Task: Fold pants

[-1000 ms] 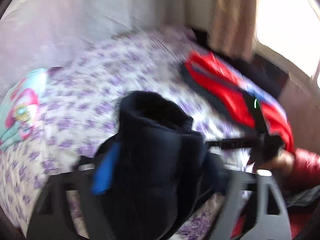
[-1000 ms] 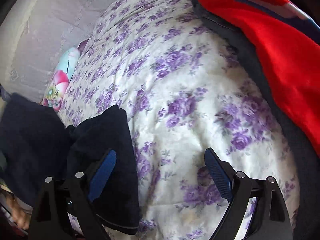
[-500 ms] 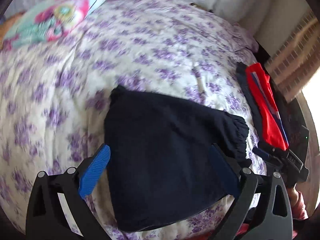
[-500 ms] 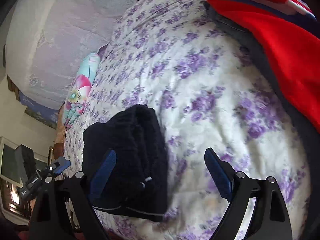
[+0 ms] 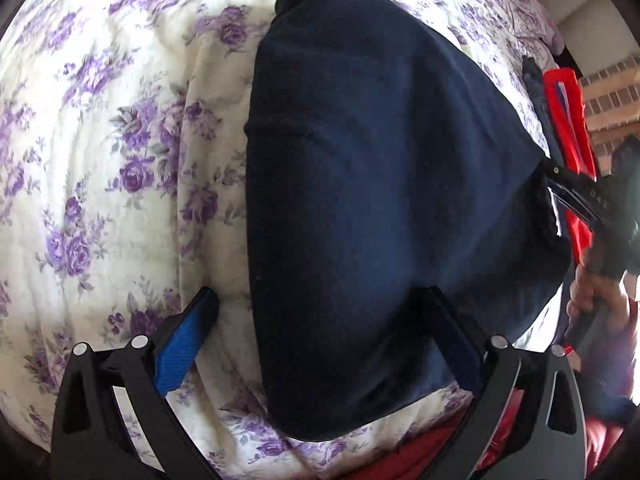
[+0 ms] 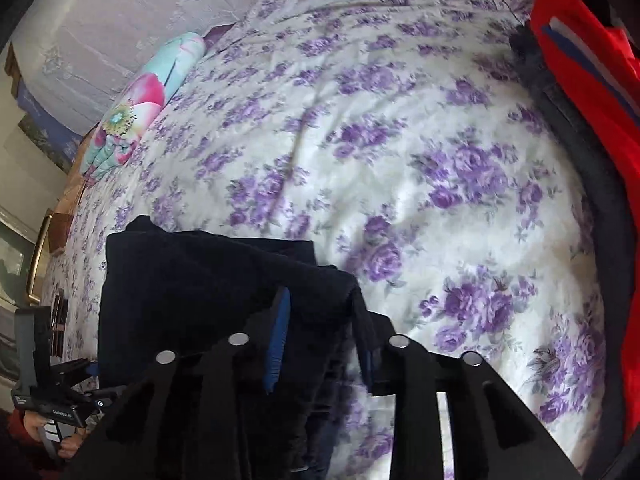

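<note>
Since the earlier frames the left gripper [image 5: 316,336] has come down close over the folded navy pants [image 5: 384,184], which now fill most of its view, and the right gripper [image 6: 320,340] has just been closing its jaws, with an edge of the pants between them.

Left wrist view: the pants lie as a folded dark block on the purple-flowered bedspread [image 5: 100,140]. The jaws stand wide; the blue pad of one finger [image 5: 184,344] is over bare bedspread just beside the fabric, and the other finger is over the cloth. Neither pad presses on anything. At the right edge the person's right hand [image 5: 596,292] holds the other gripper's handle, and a red garment [image 5: 564,120] lies at the bed's far side.

Right wrist view: the jaws are narrowed around a raised fold at the near corner of the pants [image 6: 200,280]; the blue pad [image 6: 278,340] lies against the cloth. The rest of the pants spread to the left on the bedspread [image 6: 400,140]. A floral pillow [image 6: 140,120] rests near the headboard, well apart. The red garment [image 6: 592,92] lies along the right edge. The left hand [image 6: 52,432] and its handle show at lower left.
</note>
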`<control>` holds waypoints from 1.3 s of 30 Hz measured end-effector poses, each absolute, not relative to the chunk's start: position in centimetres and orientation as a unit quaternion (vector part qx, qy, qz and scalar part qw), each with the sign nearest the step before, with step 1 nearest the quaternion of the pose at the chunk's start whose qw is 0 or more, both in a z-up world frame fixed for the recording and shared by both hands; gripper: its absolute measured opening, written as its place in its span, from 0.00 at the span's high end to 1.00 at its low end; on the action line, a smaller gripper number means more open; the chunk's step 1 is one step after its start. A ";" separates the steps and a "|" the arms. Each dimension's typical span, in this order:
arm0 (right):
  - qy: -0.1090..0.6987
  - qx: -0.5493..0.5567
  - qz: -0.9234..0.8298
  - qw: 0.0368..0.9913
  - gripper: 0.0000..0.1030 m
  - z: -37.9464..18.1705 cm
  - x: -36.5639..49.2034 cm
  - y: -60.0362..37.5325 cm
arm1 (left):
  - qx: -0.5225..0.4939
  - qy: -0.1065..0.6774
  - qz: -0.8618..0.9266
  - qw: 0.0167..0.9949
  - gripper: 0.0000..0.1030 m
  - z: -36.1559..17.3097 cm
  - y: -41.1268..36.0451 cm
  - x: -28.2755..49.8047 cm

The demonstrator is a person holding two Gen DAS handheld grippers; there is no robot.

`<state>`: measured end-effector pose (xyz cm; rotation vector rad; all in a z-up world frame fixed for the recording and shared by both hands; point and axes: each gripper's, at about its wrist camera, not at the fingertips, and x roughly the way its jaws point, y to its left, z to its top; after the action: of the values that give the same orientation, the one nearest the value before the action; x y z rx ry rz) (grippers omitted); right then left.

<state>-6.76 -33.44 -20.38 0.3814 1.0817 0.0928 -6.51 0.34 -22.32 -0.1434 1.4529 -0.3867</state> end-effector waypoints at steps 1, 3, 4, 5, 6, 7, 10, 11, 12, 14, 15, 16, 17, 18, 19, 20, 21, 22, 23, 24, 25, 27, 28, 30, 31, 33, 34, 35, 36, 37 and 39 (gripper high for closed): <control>0.506 0.180 0.046 0.843 0.53 -19.6 -7.0 -33.7 | -0.060 0.657 -0.175 0.731 0.04 -22.1 0.3 -6.7; 0.474 0.171 0.039 0.863 0.53 -17.1 -7.5 -33.9 | -0.051 0.647 -0.170 0.742 0.04 -21.4 0.4 -7.2; 0.454 0.172 0.048 0.873 0.52 -15.6 -7.4 -33.7 | -0.047 0.640 -0.165 0.749 0.05 -21.0 0.7 -7.4; 0.443 0.173 0.078 0.876 0.52 -14.3 -6.6 -33.0 | -0.043 0.632 -0.158 0.757 0.05 -20.7 1.0 -7.4; 0.445 0.169 0.104 0.873 0.52 -13.4 -5.6 -31.7 | -0.045 0.623 -0.152 0.766 0.05 -20.3 1.5 -7.5; 0.451 0.160 0.137 0.867 0.52 -12.6 -4.2 -29.8 | -0.051 0.618 -0.150 0.770 0.05 -20.0 2.0 -7.3; 0.462 0.108 0.234 0.848 0.52 -12.1 -0.8 -22.1 | -0.056 0.630 -0.147 0.761 0.05 -20.9 2.6 -6.9; 0.467 0.089 0.254 0.842 0.52 -12.3 -0.2 -19.8 | -0.056 0.637 -0.148 0.754 0.05 -21.4 2.6 -6.9; 0.477 0.066 0.275 0.832 0.52 -12.8 1.0 -17.0 | -0.060 0.641 -0.152 0.750 0.05 -21.7 2.6 -7.0; 0.503 0.044 0.290 0.813 0.53 -14.3 2.7 -13.3 | -0.063 0.639 -0.156 0.750 0.04 -21.7 2.9 -7.2; 0.523 0.037 0.286 0.802 0.53 -15.4 3.8 -11.8 | -0.063 0.640 -0.158 0.749 0.04 -21.8 3.0 -7.4; 0.534 0.037 0.280 0.797 0.55 -16.4 4.5 -11.3 | -0.064 0.641 -0.160 0.748 0.04 -21.9 3.1 -7.6; 0.551 0.036 0.269 0.789 0.59 -17.5 5.2 -10.7 | -0.065 0.641 -0.161 0.748 0.04 -22.2 3.2 -7.7; 0.567 0.037 0.262 0.780 0.62 -18.6 6.0 -10.6 | -0.065 0.638 -0.163 0.750 0.04 -22.2 3.3 -8.1; 0.582 0.042 0.264 0.768 0.67 -19.5 6.0 -10.6 | -0.062 0.635 -0.164 0.753 0.04 -22.3 3.5 -8.5; 0.591 0.046 0.275 0.757 0.70 -20.0 5.5 -10.4 | -0.054 0.632 -0.165 0.756 0.04 -22.3 3.6 -8.8; 0.596 0.030 0.284 0.751 0.72 -20.4 4.4 -9.8 | -0.048 0.630 -0.165 0.758 0.04 -22.4 3.6 -9.0; 0.593 0.007 0.285 0.753 0.74 -20.5 3.4 -9.4 | -0.042 0.627 -0.165 0.760 0.04 -22.5 3.6 -9.3; 0.584 -0.016 0.288 0.759 0.76 -20.5 2.5 -9.0 | -0.037 0.625 -0.165 0.762 0.04 -22.6 3.5 -9.4; 0.571 -0.031 0.286 0.769 0.76 -20.3 2.1 -8.9 | -0.035 0.623 -0.166 0.763 0.04 -22.6 3.5 -9.5; 0.563 -0.033 0.280 0.776 0.80 -20.0 2.2 -8.8 | -0.036 0.623 -0.166 0.764 0.04 -22.7 3.6 -9.6; 0.547 -0.003 0.264 0.794 0.86 -19.2 3.6 -9.3 | -0.037 0.623 -0.165 0.764 0.04 -22.8 3.7 -9.7; 0.540 0.018 0.259 0.801 0.89 -19.0 4.8 -9.5 | -0.035 0.622 -0.164 0.765 0.04 -22.9 3.4 -9.7; 0.540 0.009 0.207 0.816 0.97 -19.7 7.1 -9.8 | -0.032 0.623 -0.162 0.765 0.04 -23.0 3.0 -9.6; 0.556 0.022 0.199 0.806 0.97 -20.6 8.2 -10.2 | -0.030 0.623 -0.162 0.765 0.04 -23.1 2.5 -9.4; 0.573 0.076 0.185 0.795 0.97 -21.2 9.1 -12.0 | -0.026 0.623 -0.162 0.765 0.04 -23.2 1.8 -9.4; 0.556 0.100 0.195 0.802 0.97 -20.1 8.6 -12.9 | -0.025 0.623 -0.163 0.765 0.04 -23.2 1.4 -9.2; 0.544 0.104 0.206 0.807 0.97 -18.9 8.1 -13.3 | -0.026 0.621 -0.164 0.766 0.04 -23.3 0.8 -8.9; 0.528 0.091 0.219 0.816 0.95 -17.3 7.0 -13.4 | -0.027 0.620 -0.166 0.767 0.04 -23.3 0.7 -8.9; 0.520 0.073 0.226 0.821 0.94 -16.3 6.1 -13.1 | -0.027 0.619 -0.167 0.767 0.04 -23.3 0.6 -8.8; 0.514 0.030 0.246 0.822 0.94 -15.3 4.0 -12.1 | -0.023 0.619 -0.168 0.767 0.04 -23.4 0.8 -8.6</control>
<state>3.98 -12.11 -15.25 0.0643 1.0928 0.5227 -8.59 0.80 -23.38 -0.0508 1.3440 -0.3641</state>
